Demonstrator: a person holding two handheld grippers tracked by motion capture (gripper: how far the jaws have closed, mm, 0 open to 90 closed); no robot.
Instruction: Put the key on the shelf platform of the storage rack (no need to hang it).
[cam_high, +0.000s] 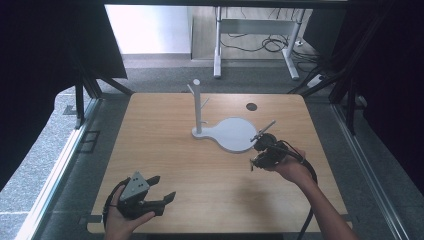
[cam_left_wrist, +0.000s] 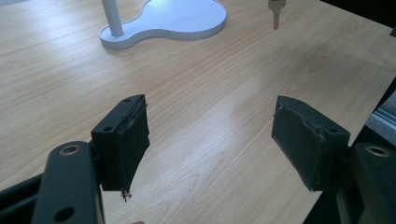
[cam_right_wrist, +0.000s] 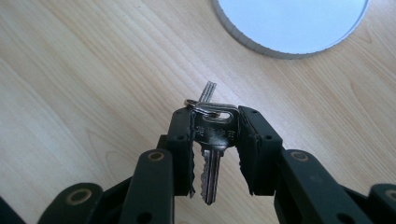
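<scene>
On the table, the stand sits near the middle, its post at the left end. The right gripper hovers just right of the stand's base, keys between its jaws. The left gripper sits at the near-left edge.
</scene>
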